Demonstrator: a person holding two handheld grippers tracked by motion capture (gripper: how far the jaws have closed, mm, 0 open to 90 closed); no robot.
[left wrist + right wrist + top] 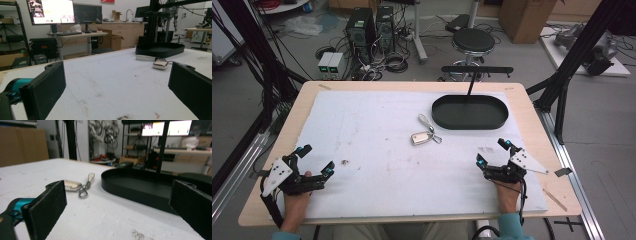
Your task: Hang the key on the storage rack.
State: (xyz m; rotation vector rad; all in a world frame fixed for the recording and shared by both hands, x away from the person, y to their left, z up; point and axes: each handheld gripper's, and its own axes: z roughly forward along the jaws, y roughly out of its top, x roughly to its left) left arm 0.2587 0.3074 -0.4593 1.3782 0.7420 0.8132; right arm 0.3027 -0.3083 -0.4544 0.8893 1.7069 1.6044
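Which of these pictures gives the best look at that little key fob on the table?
The high view: the key fob lies whole, strap and clip spread out, beside the black tray. The right gripper view shows it low and partly behind a jaw; the left gripper view shows it small and far.

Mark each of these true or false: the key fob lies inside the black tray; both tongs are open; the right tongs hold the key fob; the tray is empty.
1. The key fob lies inside the black tray. False: it lies on the white mat, beside the tray.
2. The left tongs and the right tongs are both open. True.
3. The right tongs hold the key fob. False: nothing is between their jaws; the fob lies apart on the mat.
4. The tray is empty. True.
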